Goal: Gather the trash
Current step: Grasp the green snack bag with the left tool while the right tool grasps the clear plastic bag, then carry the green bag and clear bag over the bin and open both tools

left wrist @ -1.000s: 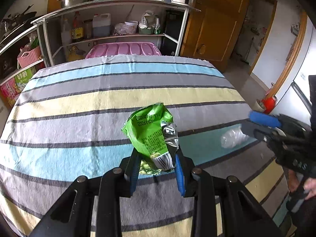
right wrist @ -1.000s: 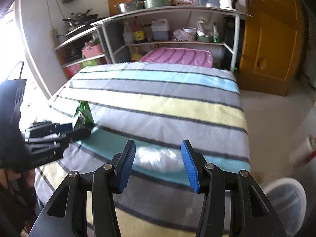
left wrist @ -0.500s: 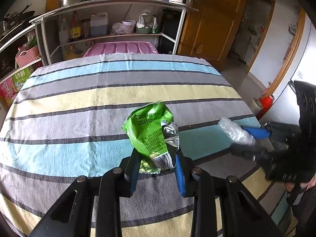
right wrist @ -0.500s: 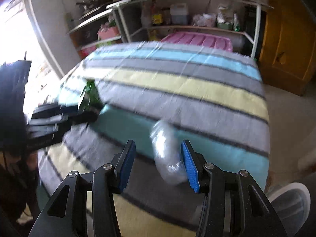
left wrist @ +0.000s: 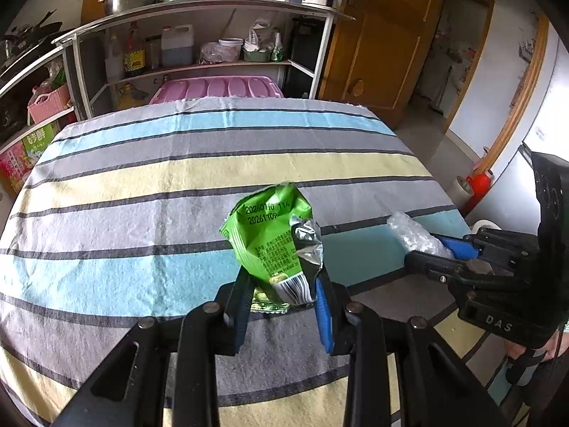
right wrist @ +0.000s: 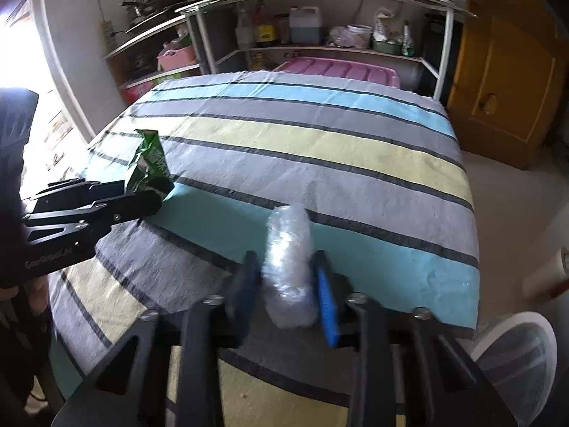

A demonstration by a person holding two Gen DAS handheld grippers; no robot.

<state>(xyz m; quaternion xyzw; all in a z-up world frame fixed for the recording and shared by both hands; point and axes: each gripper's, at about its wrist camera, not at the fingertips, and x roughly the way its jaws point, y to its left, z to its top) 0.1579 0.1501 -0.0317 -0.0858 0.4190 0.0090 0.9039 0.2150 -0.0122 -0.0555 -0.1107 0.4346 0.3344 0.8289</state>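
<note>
A counter point(left wrist: 142, 185) covered in a cloth striped blue, grey and yellow fills most of both views. Behind it stands a metal shelf rack point(left wrist: 199, 10) crowded with bottles, pots and jars, and a pink plastic bin point(left wrist: 217, 87) sits just past the counter's far edge. A wooden door point(left wrist: 384, 35) is to the right of the rack. On the floor beside the counter's near right corner is a white bin point(right wrist: 515, 352).

My left gripper point(left wrist: 281, 306) is closed on a crumpled green snack wrapper point(left wrist: 274, 242), holding it upright just above the cloth near the counter's front edge. My right gripper point(right wrist: 288, 284) is closed on a wad of clear plastic wrap point(right wrist: 290, 263), held upright at the counter's near right side. The two pieces of trash are well apart, each clamped between blue-padded fingers point(right wrist: 325, 302).
</note>
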